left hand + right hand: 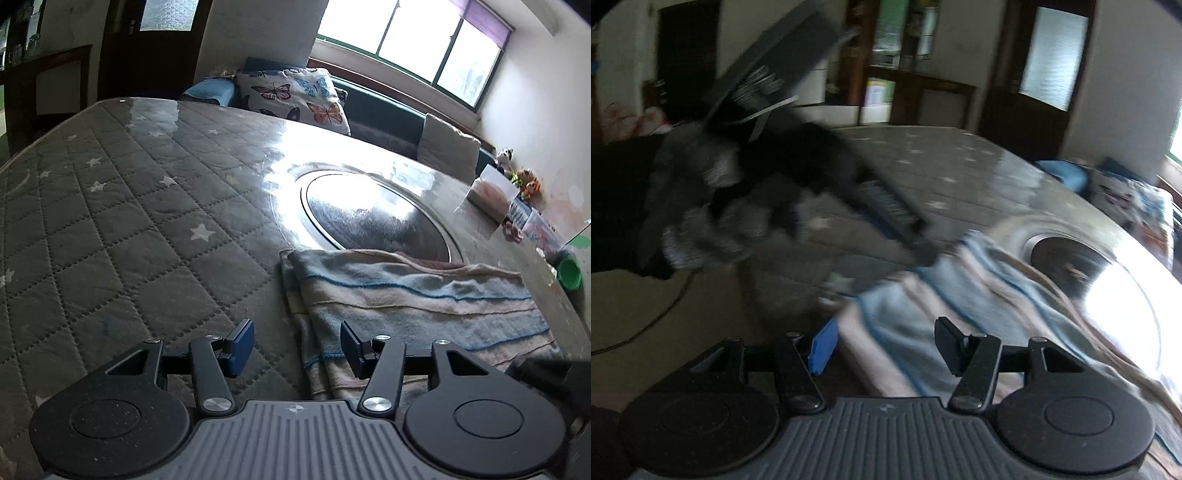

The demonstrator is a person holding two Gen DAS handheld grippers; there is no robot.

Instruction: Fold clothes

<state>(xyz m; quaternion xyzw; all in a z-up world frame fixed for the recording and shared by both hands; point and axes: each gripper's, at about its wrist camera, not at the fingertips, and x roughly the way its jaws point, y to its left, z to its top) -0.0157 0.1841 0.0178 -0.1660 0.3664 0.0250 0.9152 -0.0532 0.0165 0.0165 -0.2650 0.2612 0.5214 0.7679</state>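
Note:
A striped garment in pale blue, pink and cream lies folded flat on the table, its left edge just ahead of my left gripper. That gripper hovers open over the garment's near-left corner, nothing between its fingers. In the right wrist view the same garment stretches away to the right, blurred by motion. My right gripper is open above its near end, holding nothing. The other gripper and a gloved hand show at the left, above the garment's far corner.
The table wears a grey quilted star-print cover under clear plastic, with a round metal disc set in its middle. A tissue box, small containers and a green cup sit at the right edge. A butterfly cushion lies beyond.

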